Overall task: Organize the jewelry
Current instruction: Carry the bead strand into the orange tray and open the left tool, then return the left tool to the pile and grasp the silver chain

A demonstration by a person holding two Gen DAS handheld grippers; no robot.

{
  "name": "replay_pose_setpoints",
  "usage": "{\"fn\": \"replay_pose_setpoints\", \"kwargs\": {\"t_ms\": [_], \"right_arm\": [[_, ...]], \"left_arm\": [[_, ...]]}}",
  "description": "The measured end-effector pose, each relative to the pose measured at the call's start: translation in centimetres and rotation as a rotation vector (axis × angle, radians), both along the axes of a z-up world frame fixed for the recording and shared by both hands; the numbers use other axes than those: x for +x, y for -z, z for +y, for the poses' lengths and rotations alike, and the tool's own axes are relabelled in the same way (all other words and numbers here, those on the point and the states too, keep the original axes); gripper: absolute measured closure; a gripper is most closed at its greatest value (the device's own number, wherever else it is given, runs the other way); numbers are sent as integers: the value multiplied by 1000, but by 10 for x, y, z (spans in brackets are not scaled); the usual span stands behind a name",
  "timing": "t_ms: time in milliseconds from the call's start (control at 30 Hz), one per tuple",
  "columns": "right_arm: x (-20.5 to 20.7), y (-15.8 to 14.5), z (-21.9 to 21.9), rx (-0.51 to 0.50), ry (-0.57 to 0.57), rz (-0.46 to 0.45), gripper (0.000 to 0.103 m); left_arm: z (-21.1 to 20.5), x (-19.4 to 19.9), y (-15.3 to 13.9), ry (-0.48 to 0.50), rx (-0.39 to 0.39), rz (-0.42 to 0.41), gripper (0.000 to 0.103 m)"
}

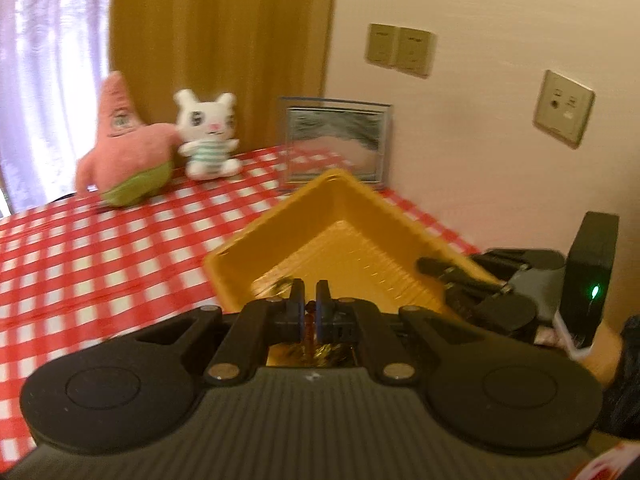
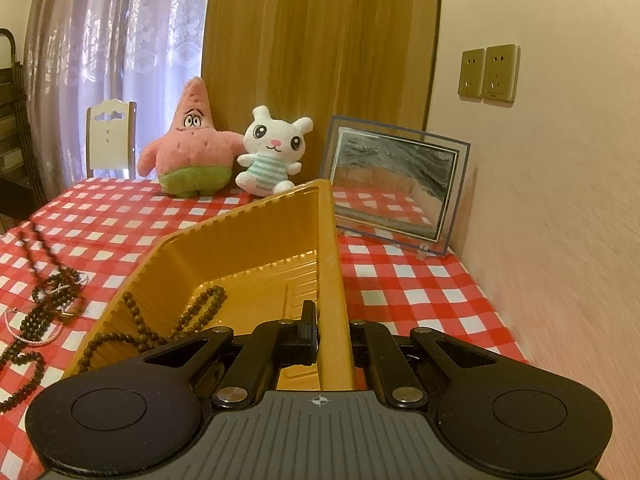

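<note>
- In the left wrist view, motion blur softened everything, and the small dark reddish thing pinched between the nearly closed blue-faced fingers of the left hand-held gripper [image 1: 311, 307] was too smeared to be named; it seemed to be a bead strand [image 1: 310, 326] hanging down at lower centre.
- The near part of the yellow tray [image 1: 340, 216] was hidden behind that gripper's body, and glints on the tray floor could not be made out.
- At the right edge of the same view, the right hand-held gripper [image 1: 460, 280] was seen at the tray's rim, partly cut off.
- In the right wrist view, the right hand-held gripper [image 2: 328, 330] was pressed onto the tray's [image 2: 248, 240] thin right wall; only the left finger was plainly seen, the other being covered by the wall.
- The tray was glossy moulded plastic with ribbed walls, and a dark round-beaded necklace [image 2: 192, 316] lay coiled inside it at lower left, partly hidden by the gripper.
- More bead strings [image 2: 44, 308] and a pale bracelet lay tangled on the red-and-white checked tabletop [image 2: 400, 280] at the left edge, cut off by the frame.
</note>
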State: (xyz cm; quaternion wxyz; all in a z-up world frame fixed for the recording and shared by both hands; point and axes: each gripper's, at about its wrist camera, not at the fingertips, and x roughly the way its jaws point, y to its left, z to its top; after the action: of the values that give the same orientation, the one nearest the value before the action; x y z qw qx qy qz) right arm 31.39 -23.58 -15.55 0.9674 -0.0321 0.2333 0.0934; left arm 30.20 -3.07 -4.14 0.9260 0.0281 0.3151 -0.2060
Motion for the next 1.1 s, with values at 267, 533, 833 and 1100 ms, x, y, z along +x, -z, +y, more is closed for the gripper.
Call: {"fn": "replay_pose_setpoints", "kwargs": {"t_ms": [267, 533, 833, 1100], "right_arm": [[0, 1, -2, 10, 0, 2, 98], [1, 2, -4, 20, 0, 7, 98], [2, 3, -6, 23, -3, 13, 99], [2, 3, -8, 24, -6, 18, 99]], "left_arm": [[-42, 28, 13, 98, -50, 24, 99], [-54, 52, 43, 66, -52, 94, 99], [-42, 71, 50, -22, -77, 113, 83], [-10, 65, 33, -106, -81, 79, 82]]}}
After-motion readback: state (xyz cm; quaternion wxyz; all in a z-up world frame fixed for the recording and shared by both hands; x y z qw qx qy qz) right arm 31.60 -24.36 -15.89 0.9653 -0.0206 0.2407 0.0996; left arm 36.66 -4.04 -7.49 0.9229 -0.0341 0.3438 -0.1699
